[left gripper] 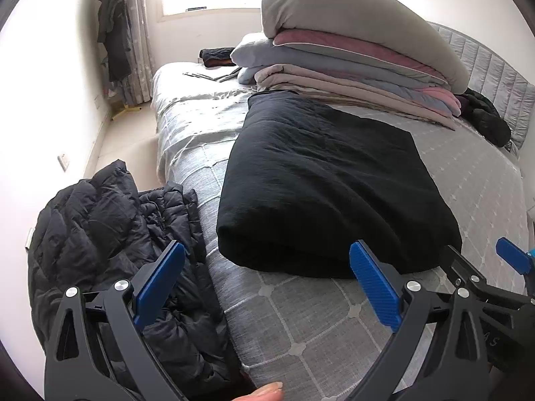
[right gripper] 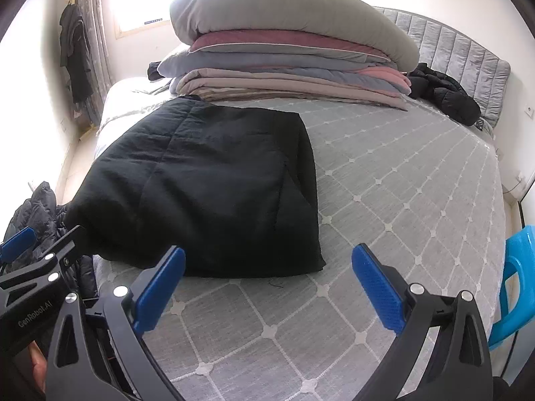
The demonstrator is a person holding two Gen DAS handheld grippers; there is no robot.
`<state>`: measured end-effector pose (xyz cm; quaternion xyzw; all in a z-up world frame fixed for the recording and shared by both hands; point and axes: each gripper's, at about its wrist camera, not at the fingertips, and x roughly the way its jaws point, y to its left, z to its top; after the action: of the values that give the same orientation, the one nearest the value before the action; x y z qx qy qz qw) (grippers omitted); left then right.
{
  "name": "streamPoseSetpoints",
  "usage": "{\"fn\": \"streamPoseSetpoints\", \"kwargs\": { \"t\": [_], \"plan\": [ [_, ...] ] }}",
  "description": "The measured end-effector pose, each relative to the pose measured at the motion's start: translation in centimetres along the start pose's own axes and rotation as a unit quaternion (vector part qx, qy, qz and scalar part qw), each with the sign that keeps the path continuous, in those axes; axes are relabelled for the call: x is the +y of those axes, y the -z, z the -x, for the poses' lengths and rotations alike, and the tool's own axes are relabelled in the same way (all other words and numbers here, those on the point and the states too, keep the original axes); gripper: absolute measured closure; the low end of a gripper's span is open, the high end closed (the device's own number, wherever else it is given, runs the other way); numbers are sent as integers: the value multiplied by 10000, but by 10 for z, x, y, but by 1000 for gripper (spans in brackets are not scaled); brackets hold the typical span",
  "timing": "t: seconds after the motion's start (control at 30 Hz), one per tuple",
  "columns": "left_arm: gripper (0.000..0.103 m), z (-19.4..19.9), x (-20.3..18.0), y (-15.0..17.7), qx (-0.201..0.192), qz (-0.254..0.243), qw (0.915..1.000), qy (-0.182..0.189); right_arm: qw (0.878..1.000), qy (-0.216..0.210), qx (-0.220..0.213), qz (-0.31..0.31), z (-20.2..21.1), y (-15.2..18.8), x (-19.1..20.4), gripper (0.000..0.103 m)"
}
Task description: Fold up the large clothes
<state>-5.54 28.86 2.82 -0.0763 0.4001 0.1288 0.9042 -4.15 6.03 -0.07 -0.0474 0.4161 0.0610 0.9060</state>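
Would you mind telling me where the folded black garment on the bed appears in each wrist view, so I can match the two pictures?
Left wrist: the folded black garment fills the centre, just beyond the open left gripper.
Right wrist: the garment lies centre-left, ahead of the open right gripper.
Shared landmark: the stack of folded bedding behind it.

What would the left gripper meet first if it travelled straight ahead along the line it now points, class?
Most likely the near folded edge of the black garment on the bed. The left gripper has open jaws aimed at it; depth is uncertain.
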Motion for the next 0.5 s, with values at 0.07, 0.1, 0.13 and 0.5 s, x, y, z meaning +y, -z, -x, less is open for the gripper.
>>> {"fn": "streamPoseSetpoints", "kwargs": {
  "t": [0.07,0.1,0.13,0.5],
  "plan": [
    [8,0,1,1,9,22,10000,2,10000,-4,0,10,0,0,1,7],
    [8,0,1,1,11,29,10000,0,10000,-6,3,19,0,-1,1,7],
    [8,1,1,1,12,34,10000,-4,10000,-7,3,26,0,-1,1,7],
    [8,1,5,2,10,76,10000,-45,10000,-61,9,19,0,-3,1,7]
  ]
}}
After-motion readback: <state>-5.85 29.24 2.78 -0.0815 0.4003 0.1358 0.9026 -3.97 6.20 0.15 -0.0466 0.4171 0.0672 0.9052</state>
